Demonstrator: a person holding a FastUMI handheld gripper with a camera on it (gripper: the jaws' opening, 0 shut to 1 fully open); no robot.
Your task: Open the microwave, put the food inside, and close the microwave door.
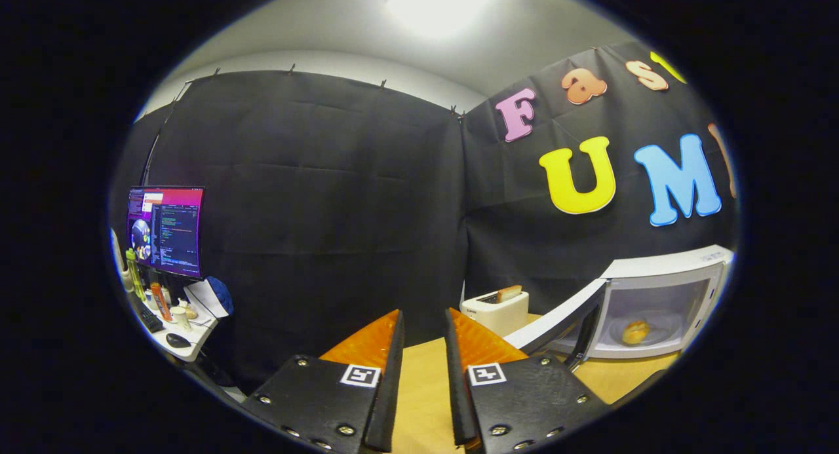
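White microwave (662,290) sitting with door (557,323) swung open, bun (635,331) lying inside; fingers (390,349) hovering narrowly parted, gripping nothing, above wooden tabletop (423,388), toaster (495,310) beyond.

The wooden table (423,388) carries a white microwave (662,303) at 3 o'clock from the fingers, door (557,323) swung open. A white toaster (496,310) stands at 1 o'clock, just left of that door. The gripper (424,339) hangs above the tabletop, fingers slightly apart and empty.
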